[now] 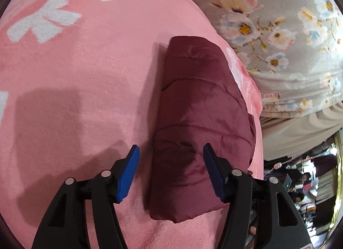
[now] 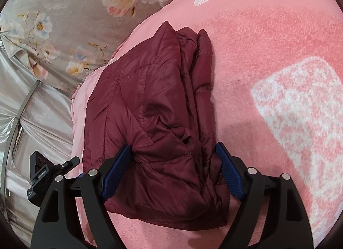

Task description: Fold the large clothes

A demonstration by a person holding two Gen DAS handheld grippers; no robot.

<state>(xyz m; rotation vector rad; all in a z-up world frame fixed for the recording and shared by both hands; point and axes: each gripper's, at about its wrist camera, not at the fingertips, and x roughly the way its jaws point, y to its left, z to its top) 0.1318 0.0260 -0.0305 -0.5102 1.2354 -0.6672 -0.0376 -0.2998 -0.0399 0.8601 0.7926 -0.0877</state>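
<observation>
A maroon quilted puffer jacket point(image 1: 199, 107) lies folded into a narrow bundle on a pink blanket point(image 1: 85, 90), near the blanket's edge. My left gripper point(image 1: 171, 147) hovers over the bundle's near end. It is open, and its blue pads point(image 1: 128, 174) are clear of the fabric. In the right wrist view the same jacket point(image 2: 150, 103) shows its layered, creased side. My right gripper point(image 2: 172, 147) straddles the near end with jaws wide. The bunched fabric fills the gap and touches both blue pads point(image 2: 228, 169) without a clear pinch.
The pink blanket point(image 2: 268, 60) with white bow prints covers the bed. A grey floral sheet point(image 1: 278, 23) lies beyond its edge, with pale drapery point(image 2: 42, 107) below. A small black device point(image 2: 38, 176) sits beside the right gripper. Room clutter point(image 1: 304, 184) shows past the bed.
</observation>
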